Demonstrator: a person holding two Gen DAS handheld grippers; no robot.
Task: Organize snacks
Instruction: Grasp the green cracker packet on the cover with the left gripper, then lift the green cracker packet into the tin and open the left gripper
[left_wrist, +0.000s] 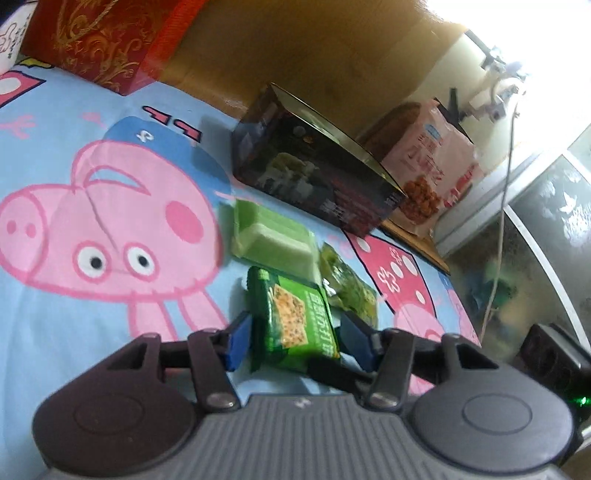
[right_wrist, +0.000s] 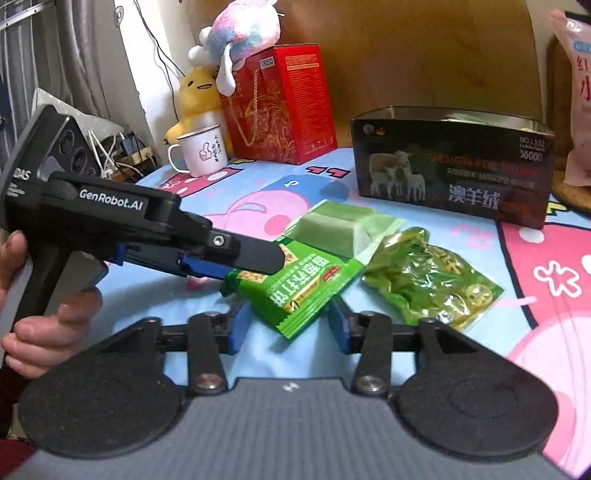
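A green cracker packet (left_wrist: 291, 321) (right_wrist: 295, 288) lies on the cartoon-pig sheet (left_wrist: 55, 306). My left gripper (left_wrist: 295, 332) has its blue pads against the packet's two long sides, shut on it. From the right wrist view the left gripper (right_wrist: 258, 256) comes in from the left, its finger lying over the packet's left end. My right gripper (right_wrist: 288, 325) stands open around the packet's near corner, and a strip of sheet shows beside its left pad. Behind the packet lie a pale green cake pack (left_wrist: 273, 240) (right_wrist: 340, 225) and a crinkled olive pouch (left_wrist: 351, 288) (right_wrist: 432, 277).
A dark open-topped box with sheep on it (left_wrist: 314, 166) (right_wrist: 454, 166) stands behind the snacks, with a pink snack bag (left_wrist: 432, 166) (right_wrist: 576, 92) beside it. Further back are a red gift box (right_wrist: 280, 107), a white mug (right_wrist: 199, 151) and plush toys (right_wrist: 199, 96). A hand (right_wrist: 44, 325) holds the left gripper's handle.
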